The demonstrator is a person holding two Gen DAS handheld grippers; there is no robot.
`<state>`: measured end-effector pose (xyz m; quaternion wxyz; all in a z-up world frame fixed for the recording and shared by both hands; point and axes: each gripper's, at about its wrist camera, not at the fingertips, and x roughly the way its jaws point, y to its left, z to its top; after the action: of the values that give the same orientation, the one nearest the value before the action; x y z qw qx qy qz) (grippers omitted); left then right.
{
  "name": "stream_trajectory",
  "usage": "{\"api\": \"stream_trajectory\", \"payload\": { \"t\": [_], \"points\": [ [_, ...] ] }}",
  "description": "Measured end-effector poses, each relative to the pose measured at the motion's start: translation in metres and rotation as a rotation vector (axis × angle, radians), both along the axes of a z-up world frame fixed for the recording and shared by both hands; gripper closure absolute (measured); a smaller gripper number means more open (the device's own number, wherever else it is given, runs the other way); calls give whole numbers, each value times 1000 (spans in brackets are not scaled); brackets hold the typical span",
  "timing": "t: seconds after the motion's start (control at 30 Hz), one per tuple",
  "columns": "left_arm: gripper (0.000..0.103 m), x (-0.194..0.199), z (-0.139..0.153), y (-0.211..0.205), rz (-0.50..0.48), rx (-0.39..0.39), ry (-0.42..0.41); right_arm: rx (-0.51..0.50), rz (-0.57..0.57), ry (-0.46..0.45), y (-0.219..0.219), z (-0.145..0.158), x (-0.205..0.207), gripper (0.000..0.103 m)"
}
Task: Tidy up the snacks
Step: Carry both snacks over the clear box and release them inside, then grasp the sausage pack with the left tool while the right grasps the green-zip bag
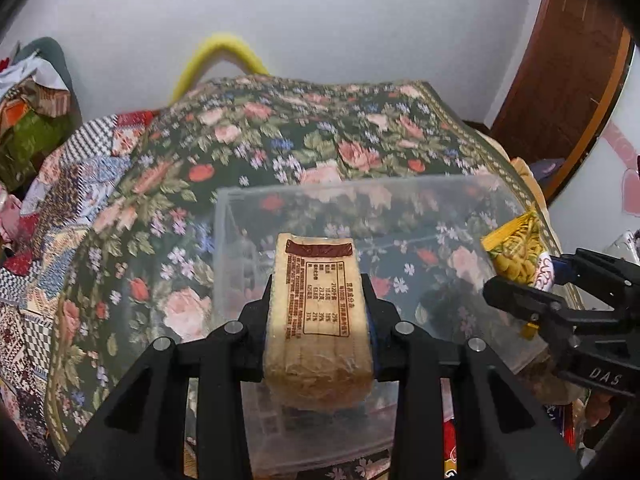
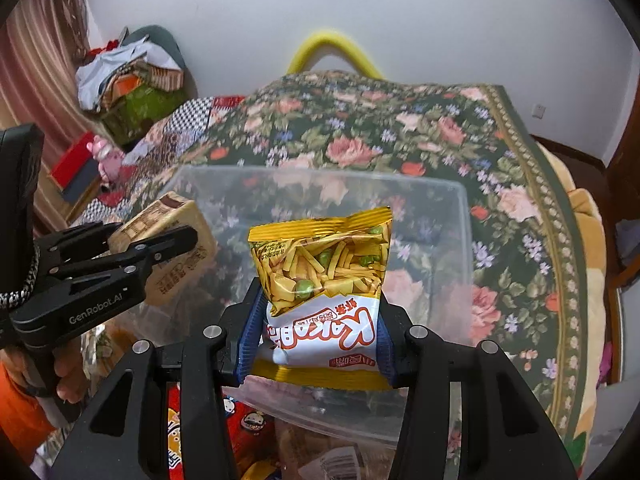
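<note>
The left gripper (image 1: 318, 320) has its jaws clamped on one tan biscuit pack (image 1: 316, 320), held above the clear plastic bin (image 1: 400, 188). The right gripper (image 2: 316, 340) pinches one yellow-and-white crisp packet (image 2: 320, 280) over the same bin. The bin sits on the floral bedspread (image 2: 400, 128), its interior open below both packs. Only the right wrist view shows a hand (image 2: 70, 376) and red snack packets (image 2: 240, 432) at the near rim.

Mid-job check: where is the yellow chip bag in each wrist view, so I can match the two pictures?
Left wrist: yellow chip bag at the right edge, in the right gripper.
Right wrist: same bag centre frame, clamped between the jaws.
Shared landmark: clear plastic bin on the floral cloth.
</note>
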<state>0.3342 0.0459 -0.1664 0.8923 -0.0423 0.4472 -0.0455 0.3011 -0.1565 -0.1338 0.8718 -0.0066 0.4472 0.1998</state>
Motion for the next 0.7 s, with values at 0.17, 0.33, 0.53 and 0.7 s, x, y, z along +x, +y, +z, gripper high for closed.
{"api": "stream_trajectory", "payload": {
  "t": [0.17, 0.33, 0.53, 0.7],
  "points": [
    [68, -1, -6, -2, -12, 13, 15, 1, -17, 3, -2, -1, 0, 57],
    [66, -11, 10, -2, -21, 31, -28, -8, -37, -40, -8, 11, -7, 53],
    [64, -34, 41, 10, -9, 30, -91, -19, -61, -126, -15, 37, -24, 43],
    [46, -61, 67, 25, 8, 52, -158, -30, -76, -190, -19, 55, -41, 37]
  ]
}}
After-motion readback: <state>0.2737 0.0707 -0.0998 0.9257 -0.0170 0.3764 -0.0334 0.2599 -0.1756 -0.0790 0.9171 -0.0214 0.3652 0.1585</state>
